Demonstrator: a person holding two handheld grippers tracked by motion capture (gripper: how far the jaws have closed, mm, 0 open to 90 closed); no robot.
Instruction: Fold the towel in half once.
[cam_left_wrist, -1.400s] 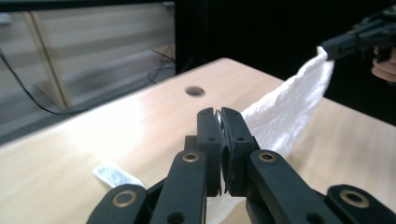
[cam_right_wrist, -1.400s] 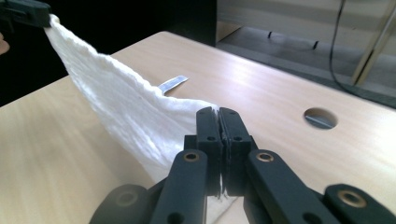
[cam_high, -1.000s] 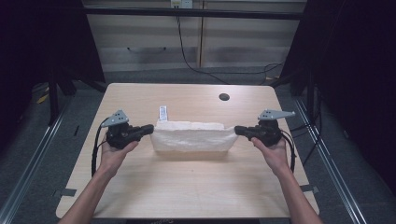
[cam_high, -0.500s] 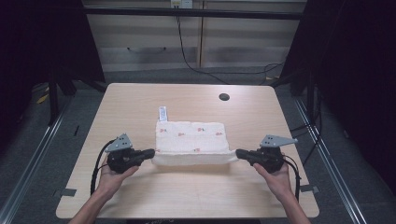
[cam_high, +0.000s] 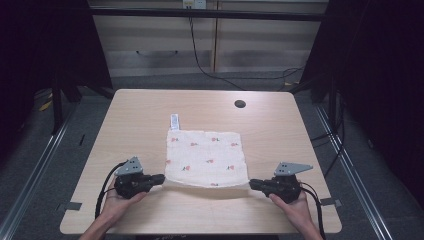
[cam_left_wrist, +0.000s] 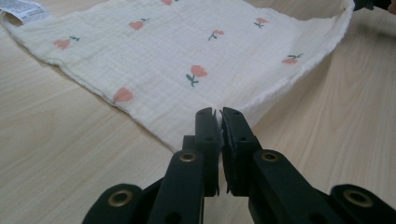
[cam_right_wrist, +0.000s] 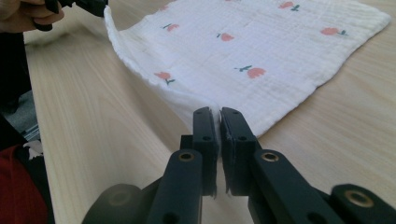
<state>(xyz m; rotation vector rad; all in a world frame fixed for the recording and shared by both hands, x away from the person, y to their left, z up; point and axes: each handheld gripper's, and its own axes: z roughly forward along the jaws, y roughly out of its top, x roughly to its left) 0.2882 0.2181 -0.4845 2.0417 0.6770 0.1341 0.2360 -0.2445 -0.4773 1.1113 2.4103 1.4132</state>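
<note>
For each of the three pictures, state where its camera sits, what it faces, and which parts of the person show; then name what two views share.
High view: above the person's side, facing down on the table; forearms, left gripper, right gripper.
Left gripper view: rides the left gripper, facing the cloth; its jaws show.
Right gripper view: rides the right gripper; jaws, the other hand.
Shared: the flowered cloth, pinched at a corner in both gripper views.

A high camera looks down and forward over the table (cam_high: 150, 115); two gripper cameras sit low, close, both facing the flowered cloth (cam_left_wrist: 187, 51).
</note>
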